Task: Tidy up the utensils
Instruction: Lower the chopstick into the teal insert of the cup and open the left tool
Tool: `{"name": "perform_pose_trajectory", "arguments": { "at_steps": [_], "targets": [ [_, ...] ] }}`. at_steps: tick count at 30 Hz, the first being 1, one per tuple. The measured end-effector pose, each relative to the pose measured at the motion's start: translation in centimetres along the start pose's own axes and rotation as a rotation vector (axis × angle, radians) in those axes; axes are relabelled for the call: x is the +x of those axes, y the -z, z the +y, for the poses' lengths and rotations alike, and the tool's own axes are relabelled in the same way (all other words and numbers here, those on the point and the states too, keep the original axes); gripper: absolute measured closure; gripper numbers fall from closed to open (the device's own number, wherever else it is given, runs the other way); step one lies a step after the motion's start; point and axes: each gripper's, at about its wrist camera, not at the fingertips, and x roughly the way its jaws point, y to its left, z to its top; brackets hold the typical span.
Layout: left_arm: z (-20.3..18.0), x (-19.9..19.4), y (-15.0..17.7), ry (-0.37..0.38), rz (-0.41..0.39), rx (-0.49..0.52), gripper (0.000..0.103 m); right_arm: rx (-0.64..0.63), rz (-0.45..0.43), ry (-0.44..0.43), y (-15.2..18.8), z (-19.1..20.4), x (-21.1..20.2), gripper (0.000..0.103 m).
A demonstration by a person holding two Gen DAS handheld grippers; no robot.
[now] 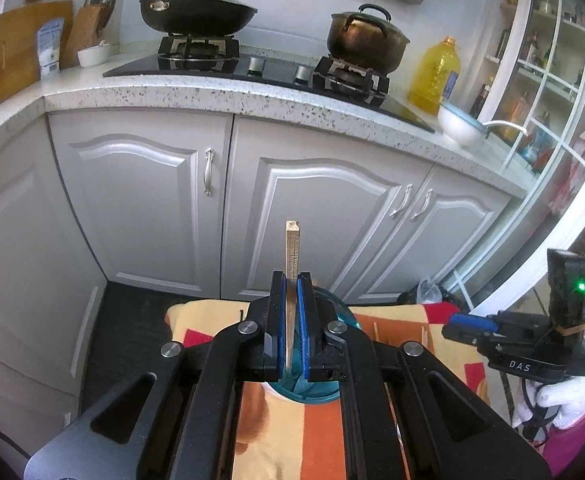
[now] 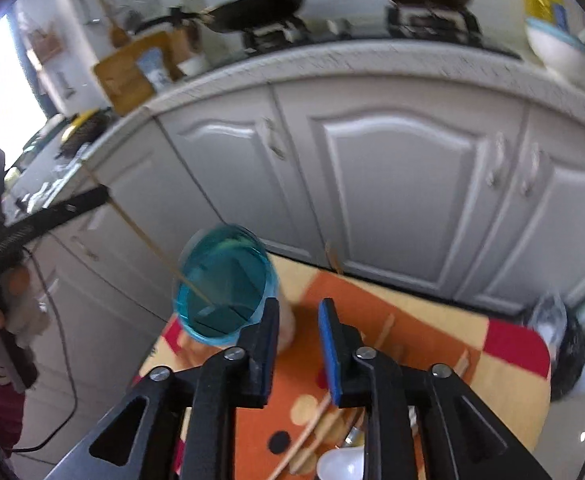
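The left gripper (image 1: 291, 280) is clamped on a wooden chopstick (image 1: 293, 247). In the left wrist view its long axis runs straight up from the pads, square end uppermost. In the right wrist view the chopstick slants down, lower tip inside the blue cup (image 2: 225, 283) on the orange patterned table (image 2: 432, 312). The right gripper (image 2: 299, 312) is released, holding nothing, just beside the cup. More chopsticks (image 2: 312, 432) lie flat below it.

Bright daylight; right wrist view motion-blurred, fisheye edges warped.
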Motion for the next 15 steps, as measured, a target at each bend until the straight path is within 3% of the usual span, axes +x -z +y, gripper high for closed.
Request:
{"name": "perform_pose_trajectory", "arguments": {
  "at_steps": [8, 15],
  "targets": [
    [-0.2, 2.2, 0.3, -0.016, 0.035, 0.002, 0.099, 0.071, 0.036, -0.018, 2.1, -2.5, 0.2, 0.073],
    [-0.4, 4.0, 1.0, -0.029, 0.063, 0.003, 0.099, 0.091, 0.106, 0.055, 3.1, -4.7, 4.1, 0.072]
  ]
}}
